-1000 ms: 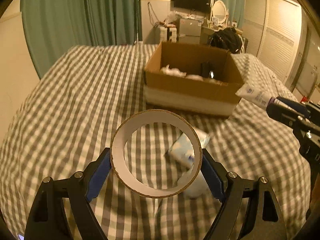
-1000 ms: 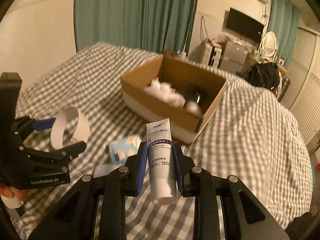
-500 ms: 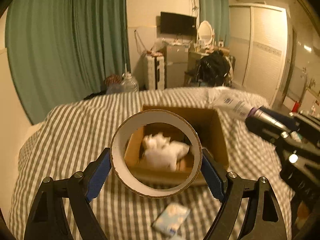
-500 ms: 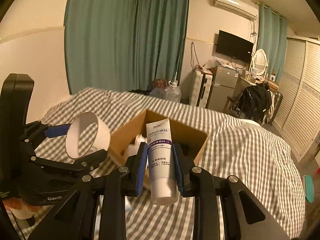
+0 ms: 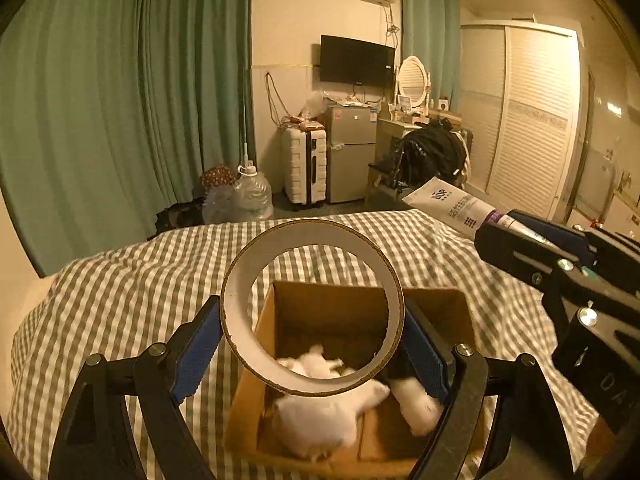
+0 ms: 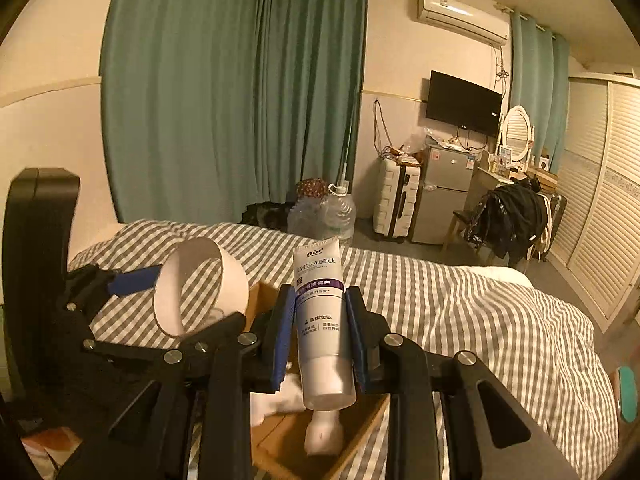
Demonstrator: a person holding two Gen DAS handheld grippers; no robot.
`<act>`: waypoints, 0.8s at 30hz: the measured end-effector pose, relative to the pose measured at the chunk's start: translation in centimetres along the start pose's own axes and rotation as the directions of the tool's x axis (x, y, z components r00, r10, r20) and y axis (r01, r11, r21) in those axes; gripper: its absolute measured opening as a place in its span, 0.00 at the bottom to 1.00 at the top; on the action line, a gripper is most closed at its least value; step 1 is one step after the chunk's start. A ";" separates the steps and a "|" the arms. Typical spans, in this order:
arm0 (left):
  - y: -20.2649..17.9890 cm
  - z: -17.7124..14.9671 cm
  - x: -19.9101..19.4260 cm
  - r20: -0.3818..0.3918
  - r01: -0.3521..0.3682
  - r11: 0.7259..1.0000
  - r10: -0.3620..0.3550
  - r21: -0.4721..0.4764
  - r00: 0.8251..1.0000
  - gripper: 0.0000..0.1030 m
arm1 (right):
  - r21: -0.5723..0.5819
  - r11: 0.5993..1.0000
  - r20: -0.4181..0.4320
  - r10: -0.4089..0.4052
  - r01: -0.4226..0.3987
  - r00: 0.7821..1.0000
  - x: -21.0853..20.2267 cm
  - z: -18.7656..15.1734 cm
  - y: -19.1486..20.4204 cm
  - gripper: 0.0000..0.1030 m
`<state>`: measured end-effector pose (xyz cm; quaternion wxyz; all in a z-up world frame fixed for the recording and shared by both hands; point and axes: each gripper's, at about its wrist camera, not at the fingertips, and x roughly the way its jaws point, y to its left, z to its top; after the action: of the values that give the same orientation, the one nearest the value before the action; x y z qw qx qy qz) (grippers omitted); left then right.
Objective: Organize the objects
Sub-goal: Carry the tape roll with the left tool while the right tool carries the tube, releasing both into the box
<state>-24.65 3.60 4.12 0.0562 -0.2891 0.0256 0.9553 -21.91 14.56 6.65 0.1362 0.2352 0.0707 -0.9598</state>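
Left wrist view
Left gripper (image 5: 312, 344): its blue fingers (image 5: 196, 354) stand wide apart and are clamped on the two outer sides of the tape roll.
Tape roll (image 5: 240, 280): a wide cardboard ring, white inside, held upright with its hole facing the camera, in the air above the box.
Cardboard box (image 5: 440, 308): open, standing on the bed below the fingers; its inside shows through the ring.
Box contents: white crumpled things (image 5: 320, 416), blurred; I cannot tell what they are.
Bed (image 5: 132, 292): covered with a grey-and-white checked cloth.
Right gripper (image 5: 516, 226): it comes in from the right edge, and the tube (image 5: 452, 204) sticks out of it toward the left.

Right wrist view
Right gripper (image 6: 319, 334): the fingers (image 6: 282, 336) are close together, pressed on both sides of the tube.
Tube (image 6: 322, 320): white with a purple band and printed text, flat end pointing away from the camera, cap end toward it, above the box.
Cardboard box (image 6: 276, 436): mostly hidden behind the fingers; a white object (image 6: 324, 432) lies inside, under the tube.
Left gripper (image 6: 188, 300): at the left, holding the tape roll (image 6: 236, 284) just beside the tube, above the box edge.
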 end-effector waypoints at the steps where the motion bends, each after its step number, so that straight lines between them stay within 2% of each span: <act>1: 0.0 0.0 0.7 0.002 -0.003 1.000 0.003 0.001 1.000 0.84 | 0.007 1.000 -0.001 -0.001 0.001 1.000 0.7 0.2 -0.4 0.24; 7: 0.8 -2.4 4.4 -0.047 0.042 0.999 -0.042 -0.012 0.998 0.84 | 0.092 0.995 -0.057 0.042 -0.036 0.997 5.7 -1.6 -1.9 0.24; 12: -0.1 -3.9 5.6 -0.084 0.022 0.999 -0.018 0.045 0.996 0.84 | 0.104 0.994 -0.141 0.056 -0.041 0.988 8.9 -4.7 -2.0 0.24; 17: -0.9 -4.7 6.2 -0.105 0.041 0.997 -0.034 0.063 0.994 0.84 | 0.094 0.995 -0.178 0.036 -0.020 0.983 9.6 -6.3 -2.5 0.24; 24: -2.0 -6.3 7.9 -0.167 0.029 0.994 -0.011 0.110 0.986 0.84 | 0.112 0.994 -0.216 0.037 -0.013 0.976 10.6 -7.9 -3.5 0.24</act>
<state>-27.47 5.83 -5.49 0.0796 -0.3646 0.0807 0.9242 -28.57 17.03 -5.05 0.1264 0.3469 0.0294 -0.9289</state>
